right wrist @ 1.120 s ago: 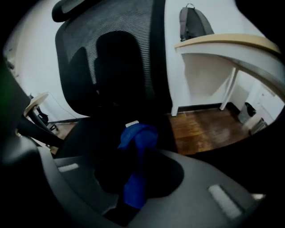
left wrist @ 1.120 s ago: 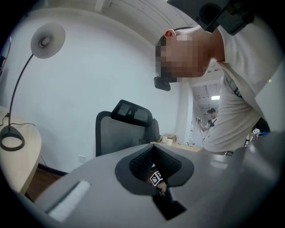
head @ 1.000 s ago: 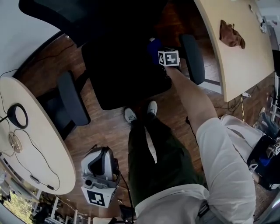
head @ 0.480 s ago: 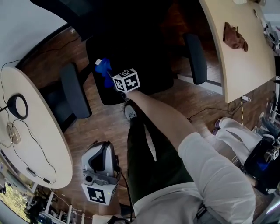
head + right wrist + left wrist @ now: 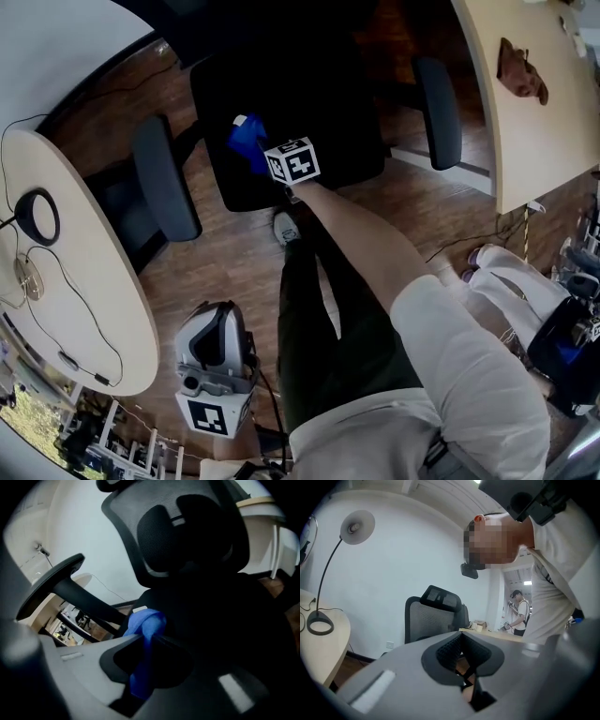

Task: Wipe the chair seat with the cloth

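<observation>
My right gripper (image 5: pixel 262 153) has crossed the chair seat (image 5: pixel 319 103) to its front-left corner, pinching the blue cloth (image 5: pixel 246 139); I keep it pressed down and overlap passes.

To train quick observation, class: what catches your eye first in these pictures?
The bright blue cloth, pinched in the right hand-held gripper, stands out against the black office chair seat beneath it. The left hand-held gripper is held low, well back from the chair, jaws together, empty.
</observation>
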